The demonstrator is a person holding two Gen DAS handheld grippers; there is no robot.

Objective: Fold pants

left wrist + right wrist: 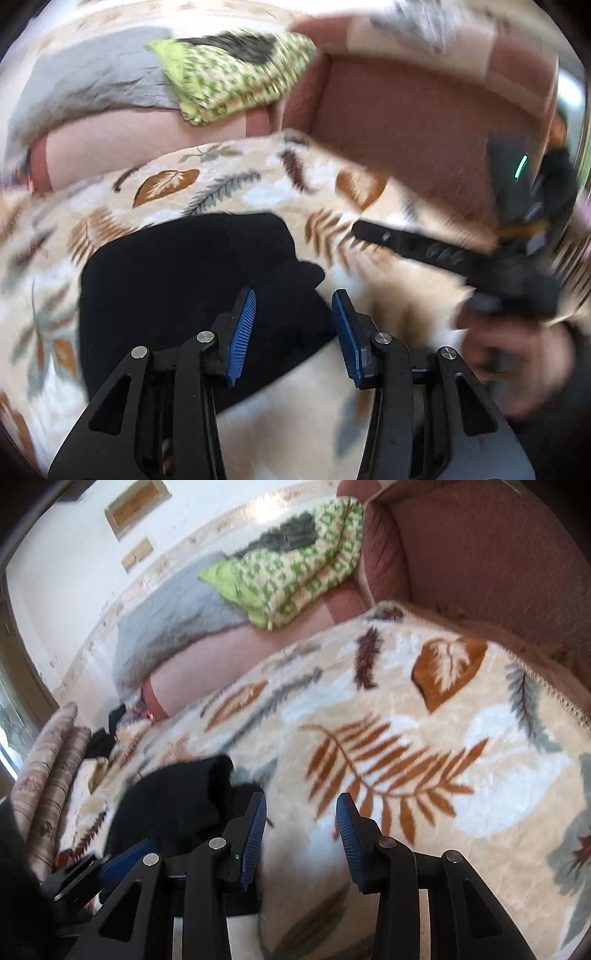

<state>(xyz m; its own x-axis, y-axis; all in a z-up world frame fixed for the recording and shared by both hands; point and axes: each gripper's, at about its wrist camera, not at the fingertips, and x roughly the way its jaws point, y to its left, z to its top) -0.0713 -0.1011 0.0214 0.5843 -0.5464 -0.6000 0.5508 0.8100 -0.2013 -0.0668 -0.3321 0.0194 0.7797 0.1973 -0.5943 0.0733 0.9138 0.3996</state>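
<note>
The black pants [192, 295] lie bunched in a compact dark heap on a leaf-patterned blanket [221, 181]. My left gripper [294, 299] is open and empty, its blue pads just above the heap's right edge. My right gripper [301, 803] is open and empty over the blanket, with the pants [177, 805] to its left. The right gripper also shows in the left wrist view [369, 229], blurred, at the right. The left gripper's blue pad shows at the lower left of the right wrist view [125, 860].
A green patterned pillow [295, 565] and a grey cloth [170, 620] lie further back on the pinkish sofa seat. The brown sofa arm and back [480, 554] rise at the right. Rolled patterned fabric [48, 757] lies at the left edge.
</note>
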